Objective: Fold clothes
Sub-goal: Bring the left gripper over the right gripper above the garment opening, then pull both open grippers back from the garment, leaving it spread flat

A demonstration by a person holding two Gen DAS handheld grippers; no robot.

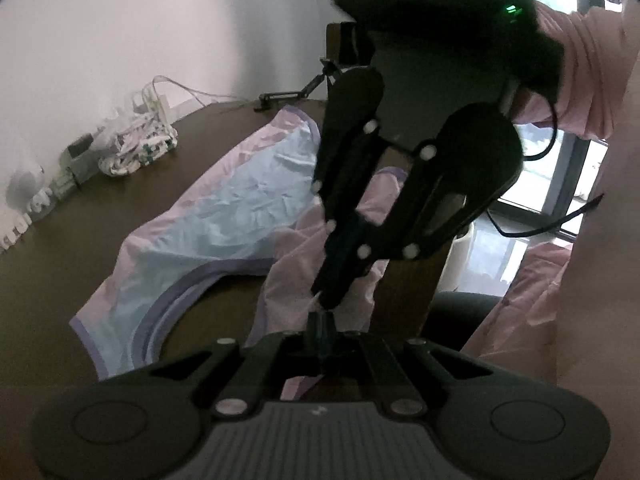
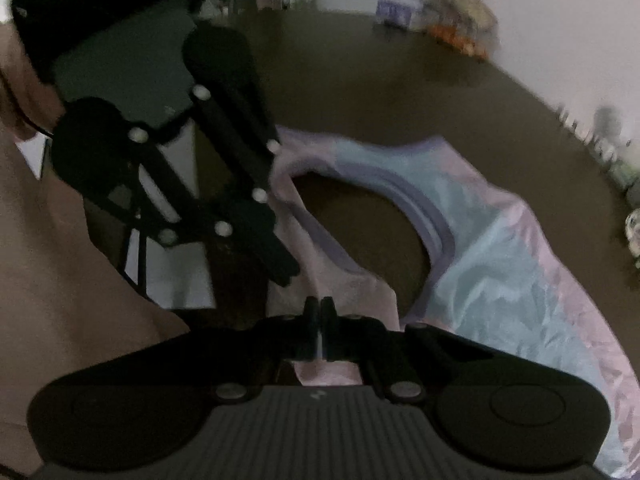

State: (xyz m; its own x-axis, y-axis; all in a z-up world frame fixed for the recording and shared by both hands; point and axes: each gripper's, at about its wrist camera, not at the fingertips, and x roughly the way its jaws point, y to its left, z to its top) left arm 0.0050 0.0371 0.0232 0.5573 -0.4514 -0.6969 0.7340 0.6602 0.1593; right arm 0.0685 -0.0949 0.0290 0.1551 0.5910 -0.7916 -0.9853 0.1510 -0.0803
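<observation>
A pink and light-blue garment (image 1: 224, 208) with purple trim lies spread on the dark brown table (image 1: 120, 208); it also shows in the right wrist view (image 2: 500, 248). My left gripper (image 1: 320, 316) is shut on a pink fold of the garment near the table's edge. My right gripper (image 2: 320, 304) is shut on the same pink part of the garment. The two grippers meet tip to tip: the right one (image 1: 332, 296) comes down from above in the left wrist view, and the left one (image 2: 286, 274) reaches in from the upper left in the right wrist view.
White cables and small items (image 1: 136, 144) lie along the wall at the table's far side. A small black stand (image 1: 288, 94) is at the far end. Boxes and orange items (image 2: 452, 28) sit at the table's far corner. The person's pink sleeve (image 1: 580, 80) is at right.
</observation>
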